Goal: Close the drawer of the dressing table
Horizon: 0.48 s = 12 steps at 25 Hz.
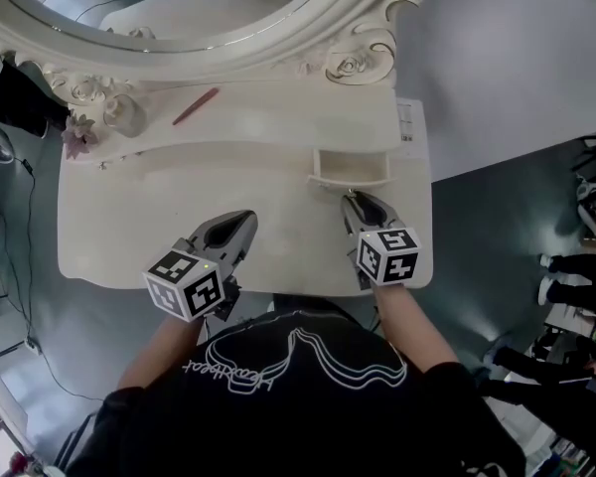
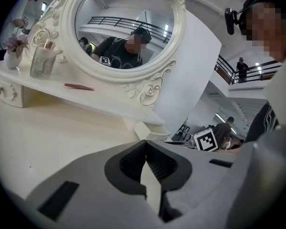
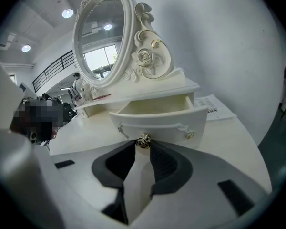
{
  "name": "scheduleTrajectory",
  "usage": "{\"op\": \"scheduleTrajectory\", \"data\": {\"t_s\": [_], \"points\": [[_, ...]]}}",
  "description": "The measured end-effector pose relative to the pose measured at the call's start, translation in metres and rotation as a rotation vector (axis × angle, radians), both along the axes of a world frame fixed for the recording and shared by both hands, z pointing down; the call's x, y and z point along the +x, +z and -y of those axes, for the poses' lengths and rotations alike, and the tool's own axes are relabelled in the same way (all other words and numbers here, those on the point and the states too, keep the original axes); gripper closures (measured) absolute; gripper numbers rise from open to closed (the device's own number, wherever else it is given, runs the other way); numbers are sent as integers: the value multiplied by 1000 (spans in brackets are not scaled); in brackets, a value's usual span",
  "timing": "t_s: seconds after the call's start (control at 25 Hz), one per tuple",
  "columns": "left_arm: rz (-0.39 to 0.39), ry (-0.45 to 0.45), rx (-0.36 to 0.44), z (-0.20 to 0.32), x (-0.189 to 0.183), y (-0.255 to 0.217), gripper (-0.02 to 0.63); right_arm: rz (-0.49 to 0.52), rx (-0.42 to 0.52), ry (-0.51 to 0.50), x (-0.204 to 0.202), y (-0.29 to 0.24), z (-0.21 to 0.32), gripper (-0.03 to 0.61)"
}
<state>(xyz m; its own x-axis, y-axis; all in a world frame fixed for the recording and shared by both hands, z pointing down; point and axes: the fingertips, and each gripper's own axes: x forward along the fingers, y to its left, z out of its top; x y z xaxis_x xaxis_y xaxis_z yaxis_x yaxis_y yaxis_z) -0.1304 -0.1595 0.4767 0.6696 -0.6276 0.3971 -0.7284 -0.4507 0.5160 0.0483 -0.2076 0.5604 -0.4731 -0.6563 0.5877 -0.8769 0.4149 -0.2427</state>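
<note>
Drawer (image 3: 157, 109): pulled open, at the right of the table (image 1: 159, 217).
Knob (image 3: 143, 140): gold, front centre of the drawer, clenched between my right gripper (image 1: 350, 200) jaws.
Left gripper (image 2: 146, 146): jaws closed together, empty, over the table front, well apart from the drawer.

- Slim red pen-like stick (image 1: 196, 106): lies flat and slanted, well ahead of the left tool (image 1: 246, 217).
- Clear glass perfume bottle (image 1: 127, 115): stands upright, ahead and to the left of the same tool, left of the stick.
- Pale mauve flowers in a small pale vase (image 1: 76, 135): just beside the bottle, on its outer left.
- White printed paper sheet (image 1: 407, 122): lies flat, ahead and right of the right tool (image 1: 350, 199). Print too small to read.
- Plain white wall (image 1: 507, 58): beyond the sheet.
- Grey floor (image 1: 497, 217): right of the right tool.
- Bystanders in dark clothing (image 1: 576, 264): well off to that tool's right.
</note>
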Motion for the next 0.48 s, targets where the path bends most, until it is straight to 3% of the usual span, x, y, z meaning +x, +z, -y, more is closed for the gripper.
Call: {"op": "scheduleTrajectory", "data": {"t_s": [0.48], "points": [[-14,1,-11,-1,0,5,611,9,-21,-1,-1,-1,1,477]]}}
